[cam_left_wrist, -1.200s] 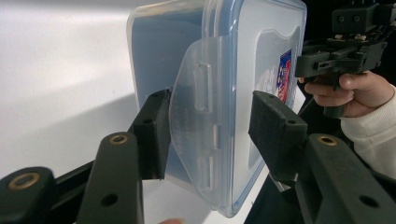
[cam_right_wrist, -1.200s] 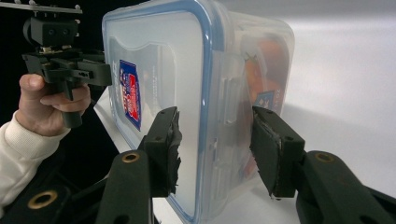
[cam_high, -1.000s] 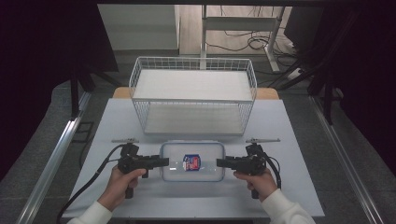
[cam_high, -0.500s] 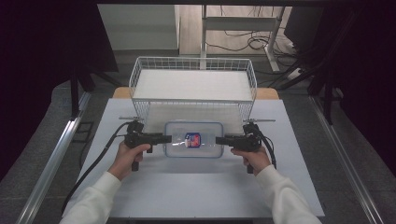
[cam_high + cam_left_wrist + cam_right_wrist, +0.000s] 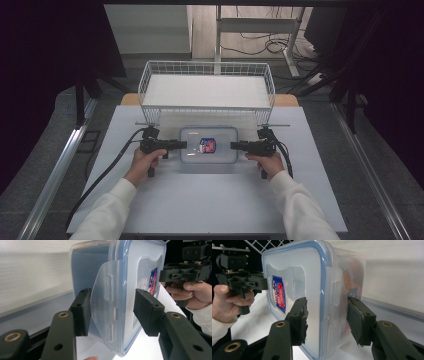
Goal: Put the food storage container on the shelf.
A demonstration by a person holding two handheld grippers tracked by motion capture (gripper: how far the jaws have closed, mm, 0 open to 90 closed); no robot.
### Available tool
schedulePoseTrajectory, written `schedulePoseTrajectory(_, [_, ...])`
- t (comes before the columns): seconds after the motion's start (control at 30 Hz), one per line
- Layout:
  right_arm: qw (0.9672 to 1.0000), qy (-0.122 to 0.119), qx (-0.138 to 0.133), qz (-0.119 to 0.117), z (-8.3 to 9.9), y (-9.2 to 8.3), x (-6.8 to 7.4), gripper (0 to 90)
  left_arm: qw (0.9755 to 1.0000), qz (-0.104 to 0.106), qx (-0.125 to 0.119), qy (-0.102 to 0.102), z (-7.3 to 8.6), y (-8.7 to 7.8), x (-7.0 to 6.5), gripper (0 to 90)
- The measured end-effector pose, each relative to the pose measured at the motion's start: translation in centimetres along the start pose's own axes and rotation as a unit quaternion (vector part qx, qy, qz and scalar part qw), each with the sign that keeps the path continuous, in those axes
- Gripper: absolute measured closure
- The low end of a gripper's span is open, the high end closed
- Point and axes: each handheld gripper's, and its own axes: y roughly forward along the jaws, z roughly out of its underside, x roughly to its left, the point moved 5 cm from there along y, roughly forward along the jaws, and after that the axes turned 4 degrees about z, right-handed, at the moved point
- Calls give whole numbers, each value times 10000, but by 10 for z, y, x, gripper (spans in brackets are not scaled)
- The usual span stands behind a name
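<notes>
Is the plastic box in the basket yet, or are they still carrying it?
Not in yet. The lidded plastic box sits just in front of the white wire basket, which looks empty. In hand: the left tool and right tool each straddle one end of the box, at its lid clips, pads close but not clearly squeezing. Probably left: lifting it over the rim and letting go.

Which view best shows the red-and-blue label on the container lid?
The right gripper view: the red-and-blue label on the clear plastic container is large. The left gripper view shows it edge-on; the high view, tiny.
</notes>
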Motion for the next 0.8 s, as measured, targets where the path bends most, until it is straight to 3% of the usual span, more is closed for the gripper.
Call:
schedulePoseTrajectory(0.17, [10000,15,-70,-35,-1,4,-2,516,10000,-22,-53,-57,-3,-1,3,494])
schedulePoseTrajectory(0.27, [9999,122,-108,-57,-3,5,-4,511,9996,17,-121,-239,-5,1,7,493])
schedulePoseTrajectory(0.47, [9991,361,-192,70,-4,7,-6,496,9988,-11,-200,-436,-6,2,10,488])
schedulePoseTrajectory(0.63, [9984,251,-254,430,-4,11,-4,517,9982,-52,-193,-568,-6,5,15,457])
schedulePoseTrajectory(0.7, [9984,257,-245,443,-4,12,-4,493,9974,36,-230,-682,-5,6,17,452])
schedulePoseTrajectory(0.8, [9980,384,-260,434,-3,15,-5,471,9973,20,-256,-684,-6,6,18,456])
